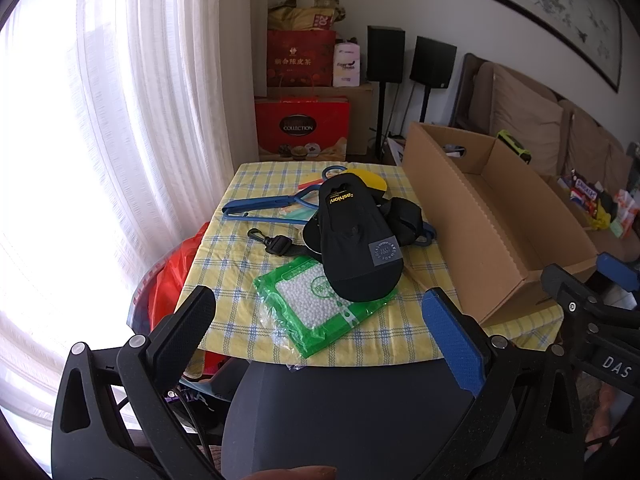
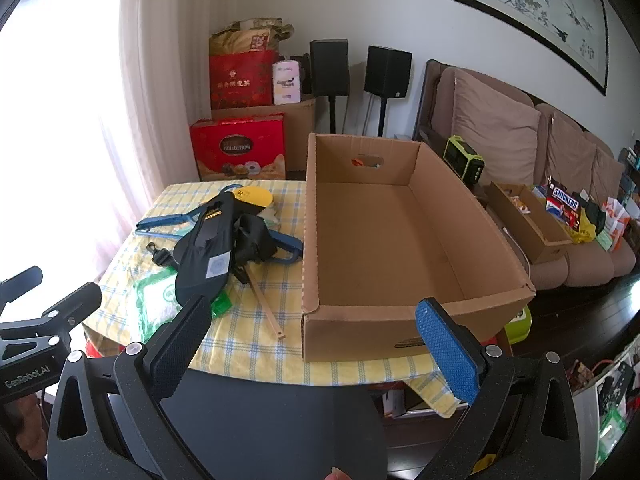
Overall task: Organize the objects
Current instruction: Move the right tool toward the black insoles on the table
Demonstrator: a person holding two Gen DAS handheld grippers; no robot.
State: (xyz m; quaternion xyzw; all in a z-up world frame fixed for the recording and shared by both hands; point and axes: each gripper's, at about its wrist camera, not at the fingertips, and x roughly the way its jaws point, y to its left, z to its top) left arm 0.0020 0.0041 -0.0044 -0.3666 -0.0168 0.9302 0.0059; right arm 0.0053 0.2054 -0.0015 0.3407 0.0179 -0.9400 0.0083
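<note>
A heap of things lies on the yellow checked tablecloth (image 1: pixel 240 264): a dark sock pack (image 1: pixel 352 240), a green packet of white beads (image 1: pixel 320 308) partly under it, a blue hanger (image 1: pixel 260 206), a black strap with clip (image 1: pixel 272 242) and a yellow insole (image 1: pixel 370 178). An open empty cardboard box (image 2: pixel 384 236) stands to the right of them. My left gripper (image 1: pixel 320 320) is open and empty, just short of the green packet. My right gripper (image 2: pixel 316 332) is open and empty before the box's near wall. A wooden stick (image 2: pixel 266 304) lies by the box.
A sofa (image 2: pixel 500 136) with cushions, a small box and snack packs stands to the right. Red gift boxes (image 2: pixel 240 148) and two black speakers (image 2: pixel 356 68) stand behind the table. A white curtain hangs to the left. An orange bag (image 1: pixel 172 280) sits below the table's left edge.
</note>
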